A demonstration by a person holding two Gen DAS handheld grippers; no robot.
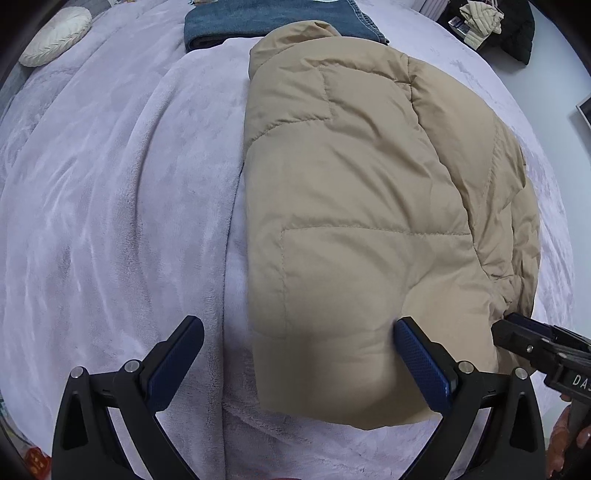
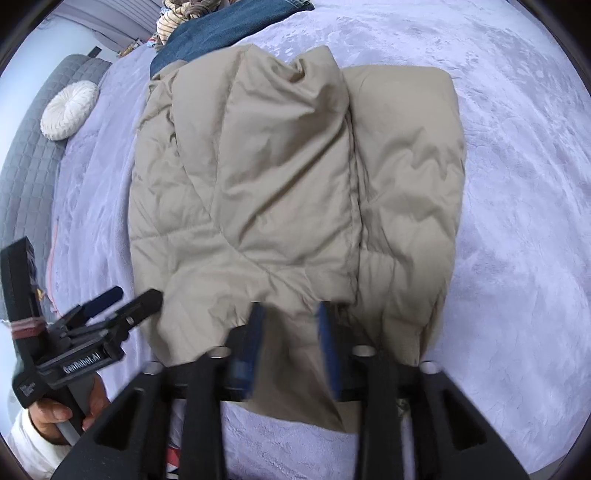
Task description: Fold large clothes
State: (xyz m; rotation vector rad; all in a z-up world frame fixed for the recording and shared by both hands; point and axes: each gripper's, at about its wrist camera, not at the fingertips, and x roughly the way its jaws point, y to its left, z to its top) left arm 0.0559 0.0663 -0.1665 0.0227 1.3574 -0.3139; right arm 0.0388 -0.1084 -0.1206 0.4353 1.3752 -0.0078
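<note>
The tan jacket (image 1: 369, 206) is spread on the bed (image 1: 110, 221), sides folded inward. Its near hem is straddled by the wide-open left gripper (image 1: 299, 365) and apparently pinched by the narrowed right gripper (image 2: 291, 347), presumably for folding upward.

Beige puffer jacket (image 1: 369, 206) folded on the lilac blanket (image 1: 110, 206); left gripper (image 1: 299, 354) spread wide at the jacket's near hem.

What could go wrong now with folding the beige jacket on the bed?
1. The left gripper is wide open; only its right finger touches the beige jacket, so a pinch may catch little cloth.
2. The right gripper seems to hold only a thin edge of the hem; the puffy fabric could slip out.
3. The far end of the jacket lies against the folded jeans; a pull could drag them.
</note>
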